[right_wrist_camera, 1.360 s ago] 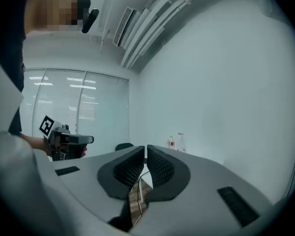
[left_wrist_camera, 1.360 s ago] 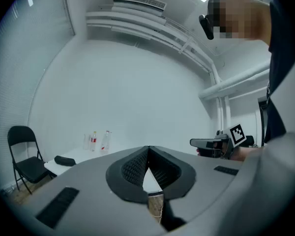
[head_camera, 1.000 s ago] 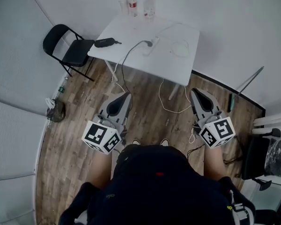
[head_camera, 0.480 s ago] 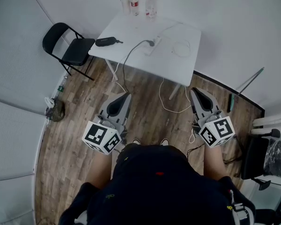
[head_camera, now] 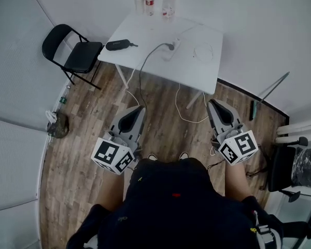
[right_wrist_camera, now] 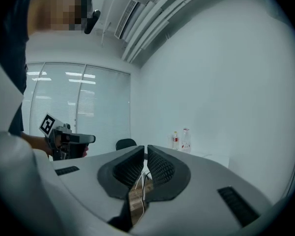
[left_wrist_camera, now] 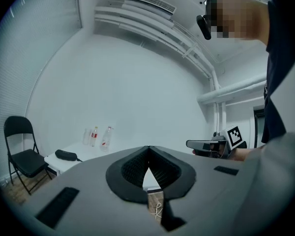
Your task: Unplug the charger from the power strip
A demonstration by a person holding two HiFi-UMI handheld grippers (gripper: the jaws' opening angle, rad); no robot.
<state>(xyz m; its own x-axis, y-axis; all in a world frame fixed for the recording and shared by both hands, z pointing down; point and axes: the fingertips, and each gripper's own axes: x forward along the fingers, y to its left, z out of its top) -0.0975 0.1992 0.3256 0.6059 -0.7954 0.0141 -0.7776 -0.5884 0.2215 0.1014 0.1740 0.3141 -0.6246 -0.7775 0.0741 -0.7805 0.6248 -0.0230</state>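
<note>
White power strip lies well beyond closed right tool.

Both grippers have slid a little in the head view. The left gripper and its marker cube now sit slightly lower in the frame, and the right gripper has edged towards the left. The surroundings have shifted too: the bottles on the table stand closer to the top edge, while the black chair and the bag on the floor have drifted towards the left edge.
</note>
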